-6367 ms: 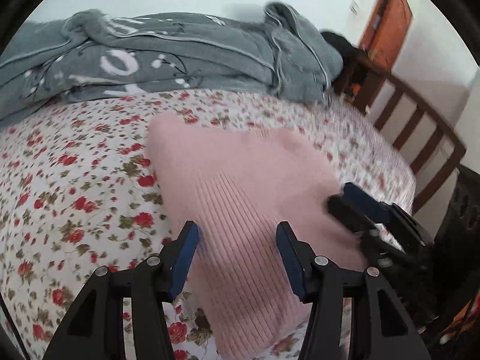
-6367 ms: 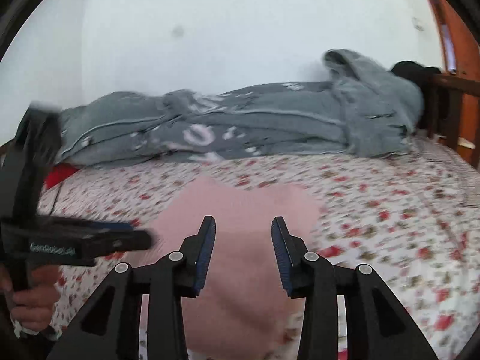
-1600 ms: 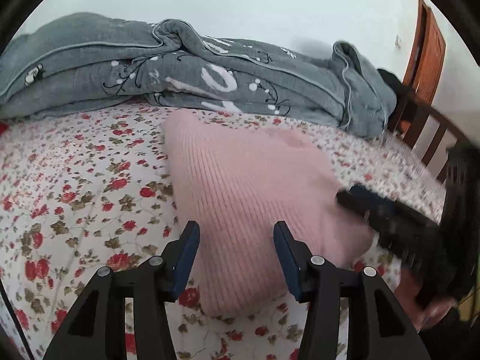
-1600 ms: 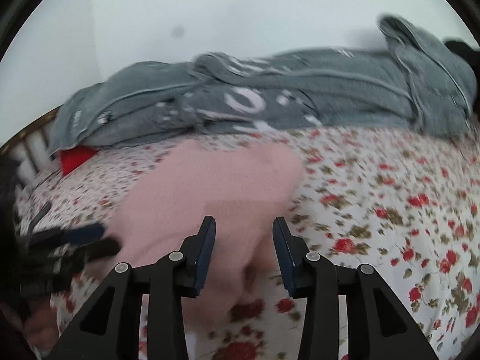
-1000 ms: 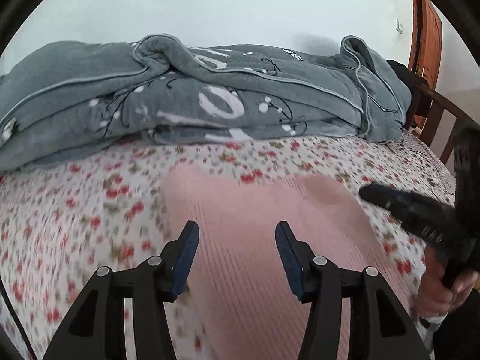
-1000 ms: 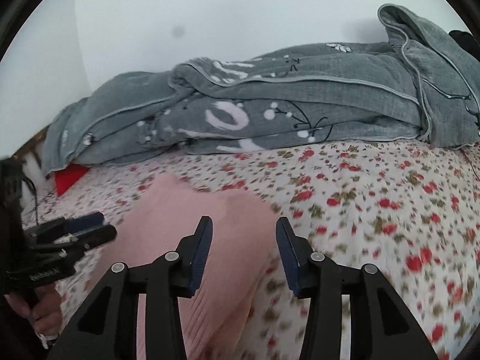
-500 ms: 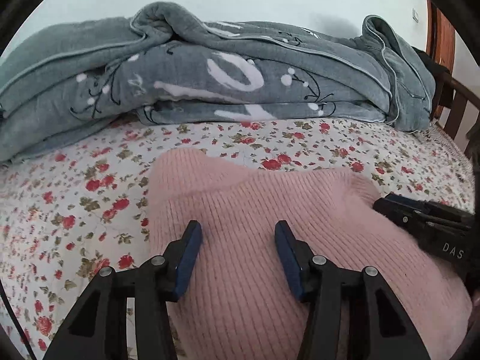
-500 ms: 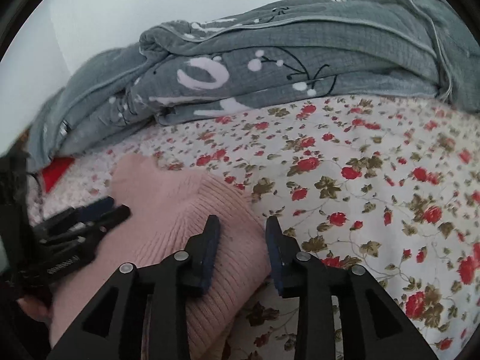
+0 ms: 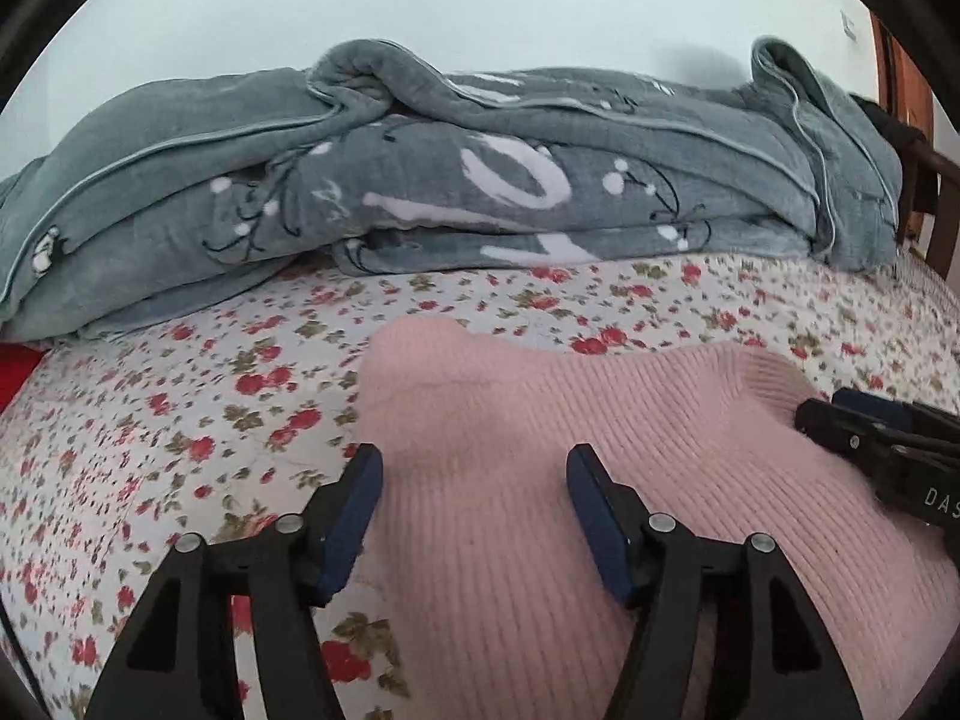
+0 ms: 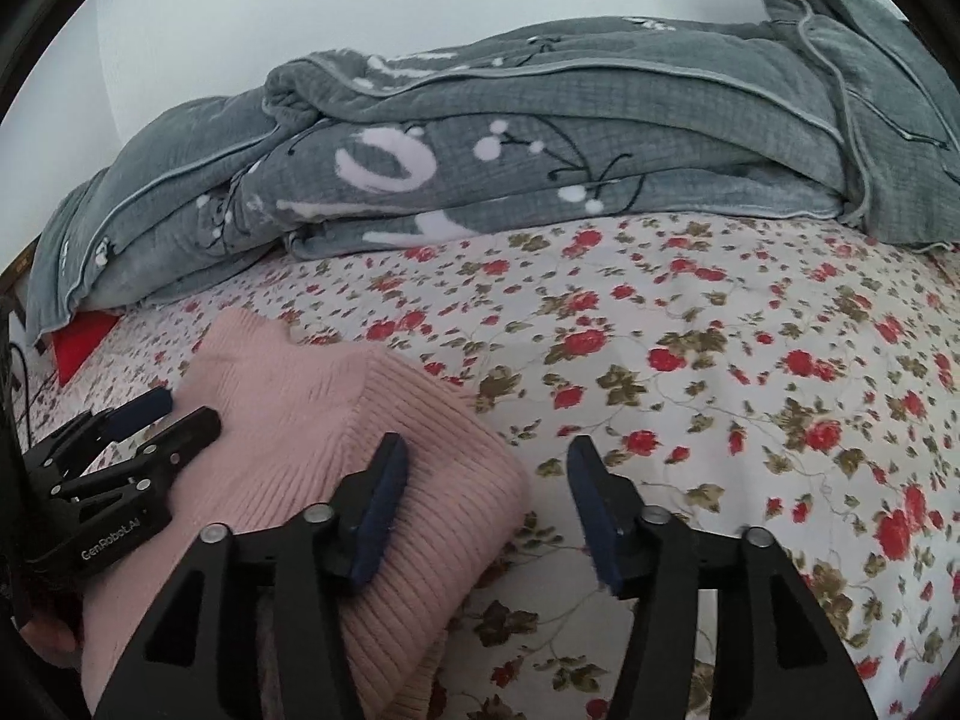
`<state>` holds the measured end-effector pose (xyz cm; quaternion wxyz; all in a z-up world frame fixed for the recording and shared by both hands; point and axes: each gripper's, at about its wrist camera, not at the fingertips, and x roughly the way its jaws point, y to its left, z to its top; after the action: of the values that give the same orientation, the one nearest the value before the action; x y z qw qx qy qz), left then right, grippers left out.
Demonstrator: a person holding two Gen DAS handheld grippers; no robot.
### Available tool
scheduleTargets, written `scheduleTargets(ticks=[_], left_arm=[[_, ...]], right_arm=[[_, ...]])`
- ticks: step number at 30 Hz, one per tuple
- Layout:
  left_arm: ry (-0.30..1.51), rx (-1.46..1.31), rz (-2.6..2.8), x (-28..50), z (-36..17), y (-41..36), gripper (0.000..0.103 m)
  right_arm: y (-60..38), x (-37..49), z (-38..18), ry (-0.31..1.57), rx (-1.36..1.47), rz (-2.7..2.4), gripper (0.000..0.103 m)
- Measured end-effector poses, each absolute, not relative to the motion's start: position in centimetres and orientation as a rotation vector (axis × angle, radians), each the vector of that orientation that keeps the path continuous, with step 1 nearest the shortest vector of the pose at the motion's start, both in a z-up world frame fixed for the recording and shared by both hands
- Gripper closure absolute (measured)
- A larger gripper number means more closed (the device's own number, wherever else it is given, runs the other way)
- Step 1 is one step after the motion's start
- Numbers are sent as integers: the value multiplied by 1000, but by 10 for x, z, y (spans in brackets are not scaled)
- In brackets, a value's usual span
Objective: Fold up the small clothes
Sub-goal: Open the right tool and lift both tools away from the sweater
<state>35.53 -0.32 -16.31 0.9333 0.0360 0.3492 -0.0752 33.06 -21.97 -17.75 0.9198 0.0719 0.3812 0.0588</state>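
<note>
A folded pink ribbed knit garment (image 9: 540, 480) lies on the flowered bedsheet (image 9: 180, 420). My left gripper (image 9: 474, 486) is open and empty, low over the garment's left part, its left finger at the garment's left edge. My right gripper (image 10: 486, 480) is open and empty, straddling the garment's right edge (image 10: 360, 420), left finger over the knit, right finger over the sheet. The right gripper also shows at the right of the left wrist view (image 9: 864, 432); the left gripper shows at the left of the right wrist view (image 10: 162, 414).
A bulky grey quilt (image 9: 480, 180) with white markings lies along the wall behind the garment; it also shows in the right wrist view (image 10: 540, 138). A red item (image 10: 78, 336) peeks from under its left end. A wooden bed frame (image 9: 930, 198) stands at the far right.
Both grippers have come down and forward close over the garment. The right gripper, which had narrowed half a second ago, has opened wide again at the garment's right edge.
</note>
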Motion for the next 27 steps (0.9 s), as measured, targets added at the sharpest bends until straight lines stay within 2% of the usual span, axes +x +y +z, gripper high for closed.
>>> scheduleTargets(ticks=[5, 18, 23, 27], left_arm=[[725, 15, -163, 326, -153, 8, 40], [658, -30, -148, 185, -86, 15, 40], [651, -41, -142, 147, -71, 15, 39], [637, -28, -110, 110, -60, 11, 27]], right_arm=[[-219, 303, -161, 760, 125, 114, 45], [-199, 167, -97, 666, -13, 72, 42], [-208, 123, -72, 644, 22, 59, 29], [-215, 86, -60, 653, 19, 41, 19]])
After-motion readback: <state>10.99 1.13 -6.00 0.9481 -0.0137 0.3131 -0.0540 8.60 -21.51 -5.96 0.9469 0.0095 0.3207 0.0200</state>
